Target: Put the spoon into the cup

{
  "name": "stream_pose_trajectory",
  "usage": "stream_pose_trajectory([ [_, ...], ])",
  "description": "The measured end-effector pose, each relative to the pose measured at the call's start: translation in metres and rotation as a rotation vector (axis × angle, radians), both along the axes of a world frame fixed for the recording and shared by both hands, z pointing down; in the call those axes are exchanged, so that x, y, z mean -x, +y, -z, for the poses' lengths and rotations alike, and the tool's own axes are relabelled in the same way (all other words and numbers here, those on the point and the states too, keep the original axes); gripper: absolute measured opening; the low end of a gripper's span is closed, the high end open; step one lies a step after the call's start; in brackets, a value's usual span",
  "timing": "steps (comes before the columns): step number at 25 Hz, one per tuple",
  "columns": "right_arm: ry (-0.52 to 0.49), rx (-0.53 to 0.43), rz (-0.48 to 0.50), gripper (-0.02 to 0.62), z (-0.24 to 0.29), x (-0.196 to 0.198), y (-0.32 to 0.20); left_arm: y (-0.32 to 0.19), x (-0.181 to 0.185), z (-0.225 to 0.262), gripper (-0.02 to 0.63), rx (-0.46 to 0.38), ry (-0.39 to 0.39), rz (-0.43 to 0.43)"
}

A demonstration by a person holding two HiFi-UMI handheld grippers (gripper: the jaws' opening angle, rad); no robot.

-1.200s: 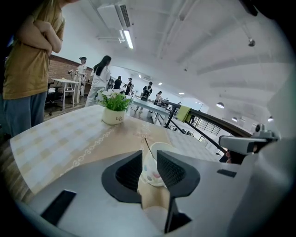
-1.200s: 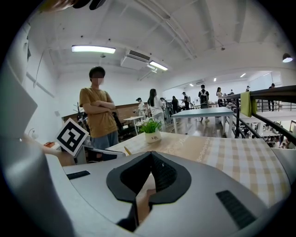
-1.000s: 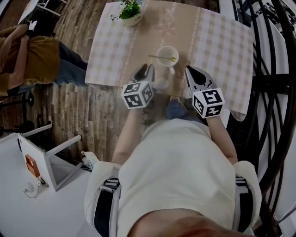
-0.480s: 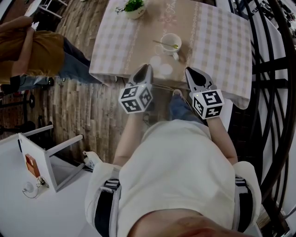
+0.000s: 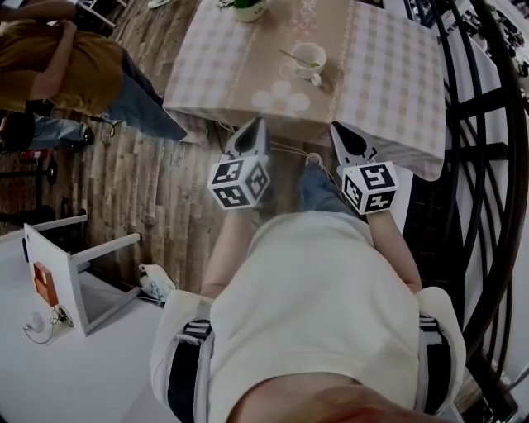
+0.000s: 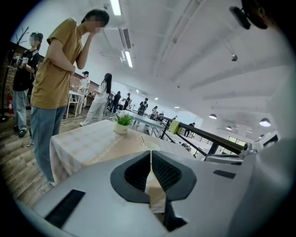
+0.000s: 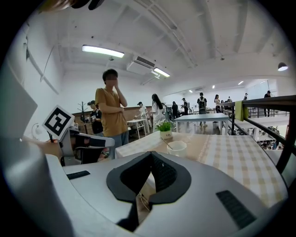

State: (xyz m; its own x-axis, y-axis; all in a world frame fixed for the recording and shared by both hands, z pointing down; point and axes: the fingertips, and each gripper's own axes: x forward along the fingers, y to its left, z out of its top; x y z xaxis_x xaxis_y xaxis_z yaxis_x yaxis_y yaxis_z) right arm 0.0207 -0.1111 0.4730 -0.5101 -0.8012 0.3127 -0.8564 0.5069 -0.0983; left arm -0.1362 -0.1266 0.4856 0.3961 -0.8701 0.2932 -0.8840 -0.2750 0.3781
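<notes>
A white cup (image 5: 311,59) stands on the checked tablecloth (image 5: 388,74), and the spoon (image 5: 293,57) lies in it with its handle sticking out to the left. In the right gripper view the cup (image 7: 177,148) and the spoon handle (image 7: 170,146) show just above the jaws. My left gripper (image 5: 254,125) and right gripper (image 5: 340,130) hover side by side short of the table's near edge, over the floor. Both are shut and hold nothing: the left gripper (image 6: 151,155) and right gripper (image 7: 151,157) each show dark pads meeting at the tips.
A small potted plant (image 5: 249,7) sits at the table's far end. A person in a mustard shirt (image 5: 62,62) stands left of the table. A black metal railing (image 5: 488,165) runs along the right. A white stool (image 5: 78,277) stands at lower left.
I have drawn back from the table: both grippers, earlier over its near edge beside the cup, are now clear of it. The cup with the spoon stays put. Both grippers remain shut.
</notes>
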Motion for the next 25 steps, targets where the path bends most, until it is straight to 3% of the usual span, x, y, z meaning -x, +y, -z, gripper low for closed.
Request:
stream_pose_trajectory([
  [14,-0.007,-0.039,0.058,0.000,0.021,0.012,0.044,0.060,0.010,0.024,0.006,-0.037,0.008,0.028],
  [25,0.015,-0.045,0.077,0.000,0.020,0.011,0.066,0.080,0.006,0.026,0.006,-0.042,0.019,0.034],
])
